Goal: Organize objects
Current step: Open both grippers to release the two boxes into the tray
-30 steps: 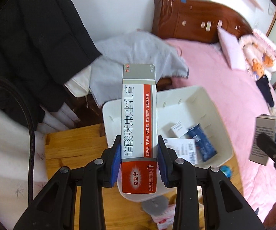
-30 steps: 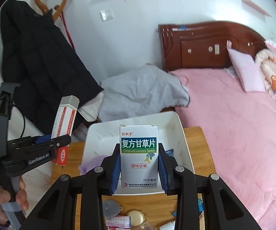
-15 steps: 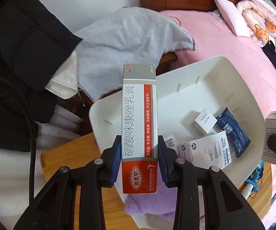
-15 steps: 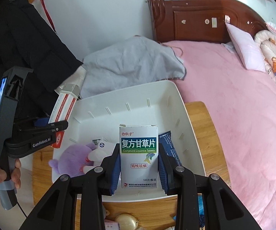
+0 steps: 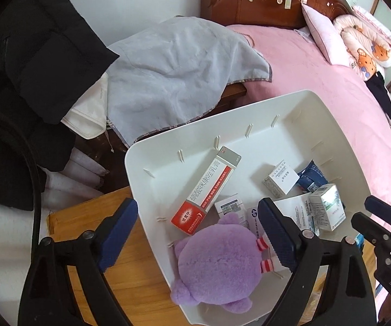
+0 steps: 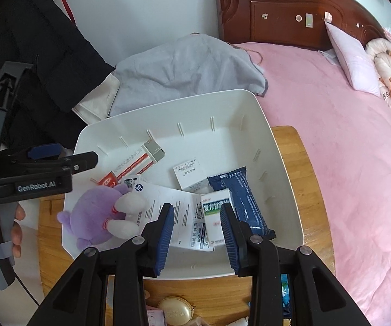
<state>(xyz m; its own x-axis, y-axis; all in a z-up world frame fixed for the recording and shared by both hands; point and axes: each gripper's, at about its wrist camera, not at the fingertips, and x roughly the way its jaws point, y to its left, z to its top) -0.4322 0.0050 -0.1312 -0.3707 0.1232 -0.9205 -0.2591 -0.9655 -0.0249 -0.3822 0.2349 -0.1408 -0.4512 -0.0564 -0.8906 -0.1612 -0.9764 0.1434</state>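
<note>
Your right claw (image 6: pixel 196 206) is released; the tablet box (image 6: pixel 216 209) lies loose below it at the tray's (image 6: pixel 260 108) 6 o'clock, beside the blue packet (image 6: pixel 241 195). Your left claw (image 5: pixel 196 203) has just been opening and is empty. The plush (image 5: pixel 217 266) sits at 8 o'clock and the dropped cream box (image 5: pixel 209 187) at 10. The tray stands on the table (image 6: pixel 304 163).

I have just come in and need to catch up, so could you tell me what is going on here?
A person is sorting small items into a white bin with a tool in each hand. The left tool has just opened wide, and the red-and-grey ointment box lies in the bin beside a purple plush toy. The right tool hangs over the green-and-white tablet box, which seems to rest in the bin ungripped.
</note>
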